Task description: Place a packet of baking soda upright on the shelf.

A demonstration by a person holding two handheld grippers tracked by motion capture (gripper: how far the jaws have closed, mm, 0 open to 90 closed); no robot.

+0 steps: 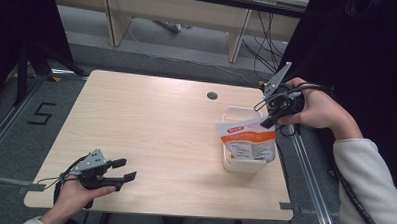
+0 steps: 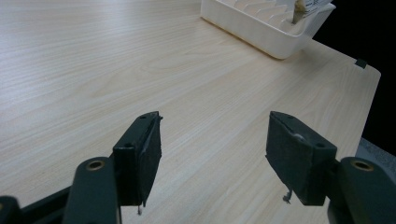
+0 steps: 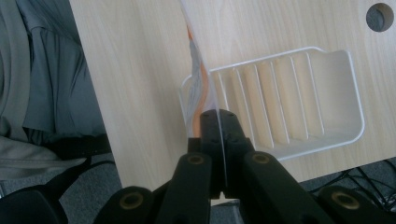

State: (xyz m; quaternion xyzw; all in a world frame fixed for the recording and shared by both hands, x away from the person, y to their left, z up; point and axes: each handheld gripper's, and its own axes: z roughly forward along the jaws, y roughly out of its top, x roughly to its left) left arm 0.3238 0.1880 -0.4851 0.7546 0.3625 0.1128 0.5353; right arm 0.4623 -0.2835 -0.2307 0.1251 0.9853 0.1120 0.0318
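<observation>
Near the worktop's (image 1: 151, 125) front edge, the left gripper (image 1: 123, 170) rests with jaws wide apart, holding nothing. Farther off at the right, the right gripper (image 1: 267, 120) pinches the packet's (image 1: 247, 138) top corner, the packet standing in the white basket (image 1: 235, 114).

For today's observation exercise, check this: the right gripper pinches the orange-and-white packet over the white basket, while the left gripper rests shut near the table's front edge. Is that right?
Not quite. The left gripper is open, its jaws wide apart in the left gripper view. The rest holds: the right gripper pinches the packet over the white basket.
</observation>
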